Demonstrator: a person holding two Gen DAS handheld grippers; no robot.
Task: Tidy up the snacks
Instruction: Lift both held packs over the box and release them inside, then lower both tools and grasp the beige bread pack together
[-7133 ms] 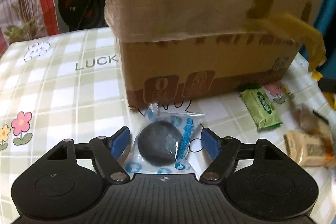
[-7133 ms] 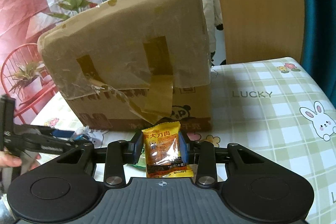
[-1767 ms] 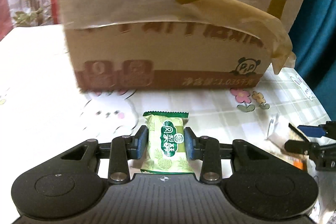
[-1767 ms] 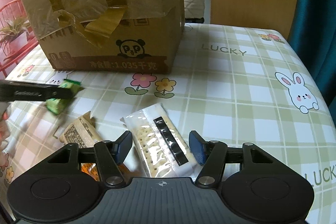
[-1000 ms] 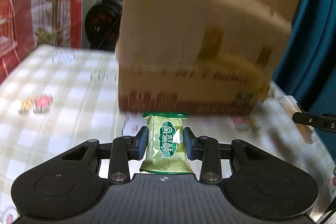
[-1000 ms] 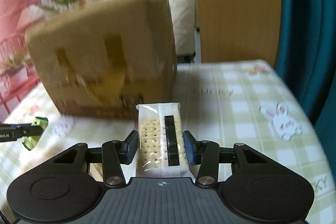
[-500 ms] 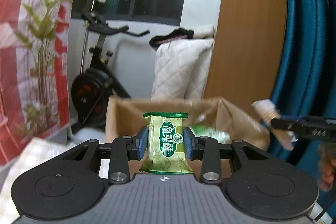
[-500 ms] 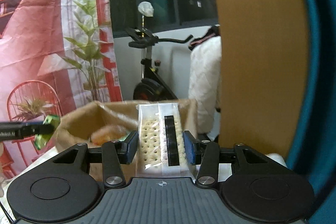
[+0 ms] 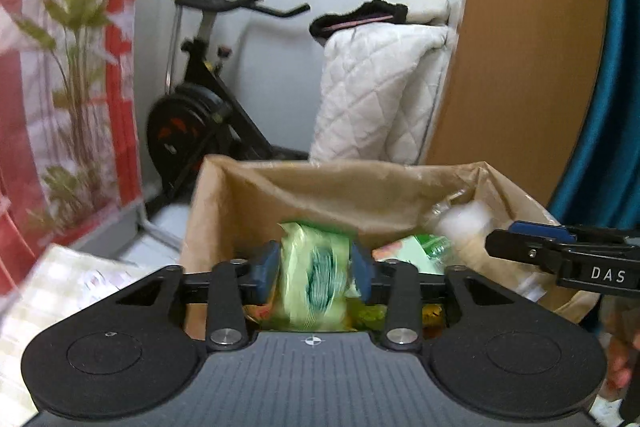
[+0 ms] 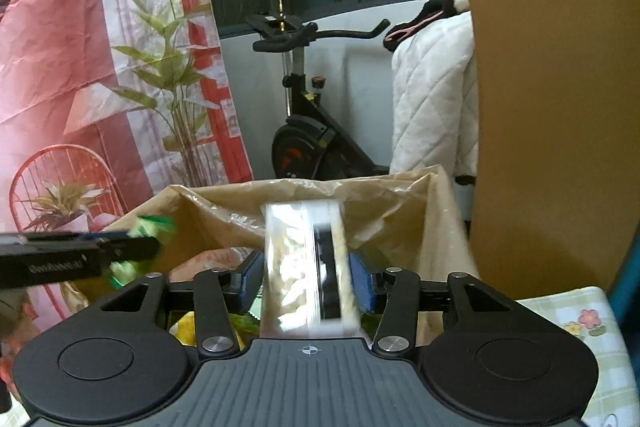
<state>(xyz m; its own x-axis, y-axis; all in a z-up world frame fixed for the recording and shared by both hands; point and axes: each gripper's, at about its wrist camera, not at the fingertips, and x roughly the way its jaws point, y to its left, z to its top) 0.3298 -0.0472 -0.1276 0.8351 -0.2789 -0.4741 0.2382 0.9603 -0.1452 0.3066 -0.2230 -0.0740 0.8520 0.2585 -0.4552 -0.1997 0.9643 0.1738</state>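
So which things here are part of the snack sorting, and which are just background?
Part of the job:
- open brown cardboard box
- green snack packet between the left tool pads, just opening
- clear cracker packet between the right tool pads, just opening

Background:
- black exercise bike
- white quilted cover
- red plant-print curtain

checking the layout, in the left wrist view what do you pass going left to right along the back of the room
red leafy backdrop -> exercise bike -> white quilted cover -> wooden panel -> teal curtain
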